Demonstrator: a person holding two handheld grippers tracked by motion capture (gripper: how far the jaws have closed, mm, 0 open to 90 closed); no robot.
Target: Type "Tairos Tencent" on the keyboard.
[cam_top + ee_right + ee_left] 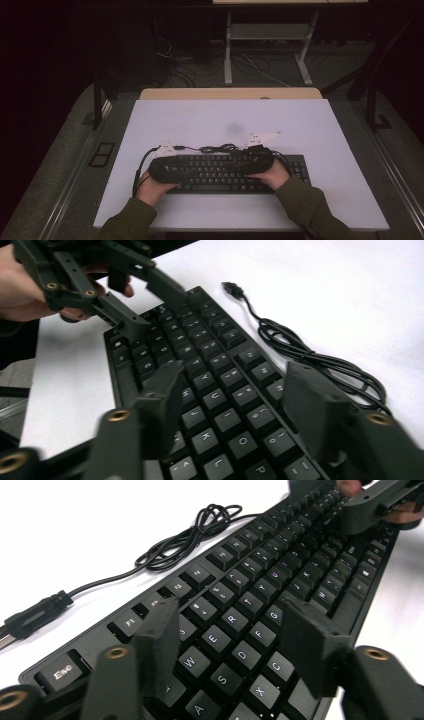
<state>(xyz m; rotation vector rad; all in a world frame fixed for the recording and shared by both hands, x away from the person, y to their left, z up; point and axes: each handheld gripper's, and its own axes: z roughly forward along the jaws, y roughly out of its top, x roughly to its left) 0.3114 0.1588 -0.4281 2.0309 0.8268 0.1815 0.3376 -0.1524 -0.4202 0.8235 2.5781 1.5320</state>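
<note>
A black keyboard (227, 180) lies across the near half of the white board (225, 120), its coiled black cable (217, 148) behind it. My left gripper (182, 169) hovers over the keyboard's left end, jaws apart above the letter keys (235, 622) with nothing between them. My right gripper (245, 164) hangs over the right-hand keys (225, 390), jaws also apart and empty. The two point toward each other. The right gripper (370, 505) appears far off in the left gripper view, and the left gripper (125, 295) in the right gripper view. The cable (305, 352) ends in a plug (231, 288).
The white board rests on a wooden tabletop (230, 93) whose far edge shows behind it. Beyond stand a metal table frame (265, 45) and loose floor cables (260, 70). Dark floor surrounds the table on both sides.
</note>
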